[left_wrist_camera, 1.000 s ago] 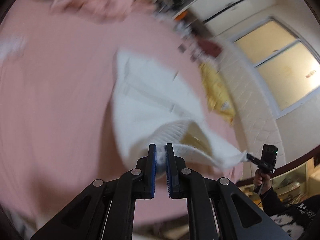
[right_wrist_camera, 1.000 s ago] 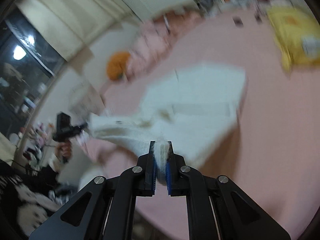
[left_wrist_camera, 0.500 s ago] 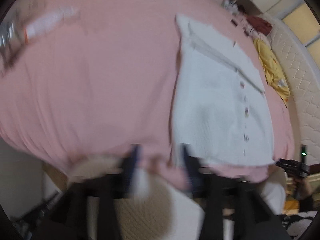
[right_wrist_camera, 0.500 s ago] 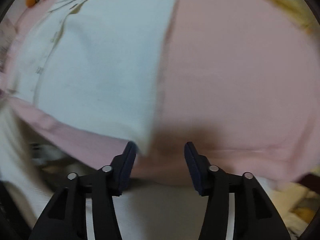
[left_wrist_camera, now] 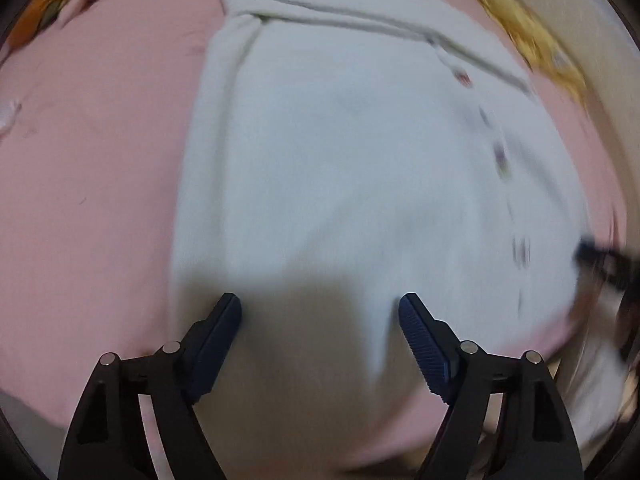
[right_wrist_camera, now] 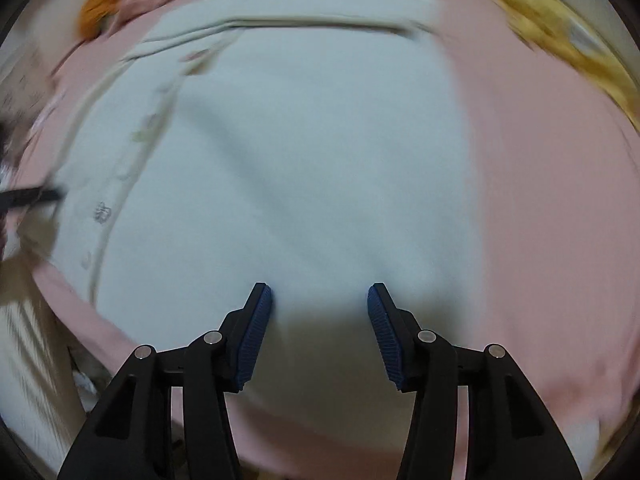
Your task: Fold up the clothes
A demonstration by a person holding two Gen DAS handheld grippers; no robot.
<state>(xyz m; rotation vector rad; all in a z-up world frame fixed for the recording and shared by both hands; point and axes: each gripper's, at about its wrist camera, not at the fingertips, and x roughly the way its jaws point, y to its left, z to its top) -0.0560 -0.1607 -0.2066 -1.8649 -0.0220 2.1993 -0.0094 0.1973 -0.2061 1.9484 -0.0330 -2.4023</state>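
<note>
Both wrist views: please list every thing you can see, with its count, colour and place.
cardigan: one, white, buttoned, spread flat on the bed, under both grippers
buttons: one row, count blurred, dark, down the cardigan's front
bed: one, pink cover, fills both views
yellow cloth: one, yellow, far right part of the bed
orange thing: one, orange, far left beside crumpled pink bedding, too blurred to name
left gripper: one, black with blue pads, over the cardigan's near edge, jaws opening, nothing pinched
right gripper: one, black with blue pads, over the near edge, open, nothing pinched
</note>
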